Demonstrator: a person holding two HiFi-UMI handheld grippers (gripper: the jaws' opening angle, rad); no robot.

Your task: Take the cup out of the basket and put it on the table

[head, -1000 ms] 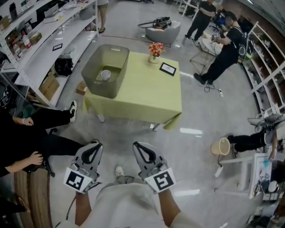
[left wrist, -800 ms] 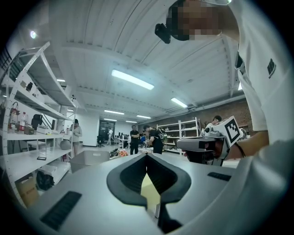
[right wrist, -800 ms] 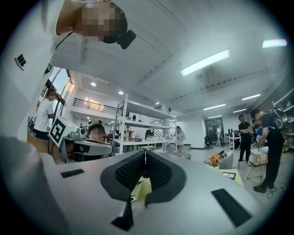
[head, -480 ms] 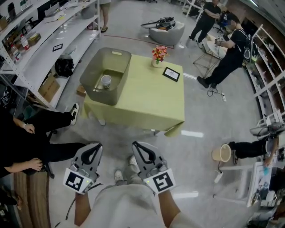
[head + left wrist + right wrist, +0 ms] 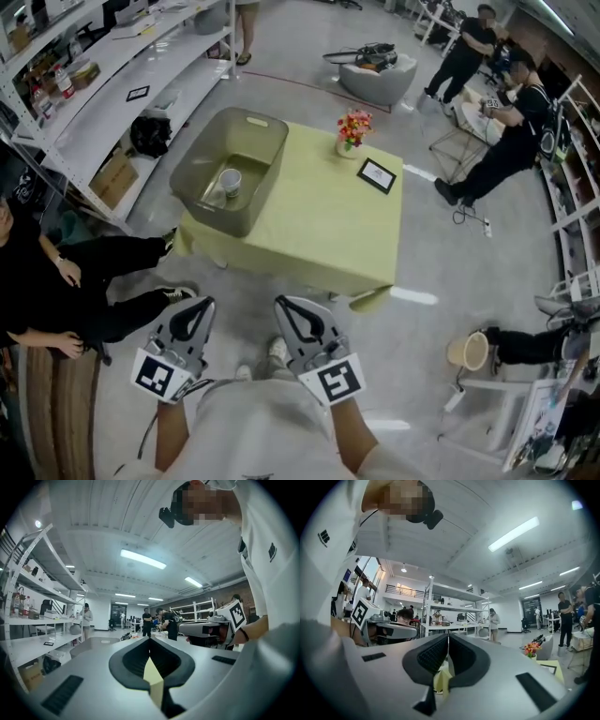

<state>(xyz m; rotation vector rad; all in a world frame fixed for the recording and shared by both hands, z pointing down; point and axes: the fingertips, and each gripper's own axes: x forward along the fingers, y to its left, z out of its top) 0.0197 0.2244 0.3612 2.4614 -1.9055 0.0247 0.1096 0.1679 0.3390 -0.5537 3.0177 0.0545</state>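
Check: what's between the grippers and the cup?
Head view: bare floor, then the table's cloth edge and the basket's near wall before the cup. A seated person's shoe sits just left of that line.

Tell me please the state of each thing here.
cup: upright, inside the basket
basket: on the table, holds the cup
left hand-held gripper: shut, empty
right hand-held gripper: shut, empty
flower pot: upright on the table
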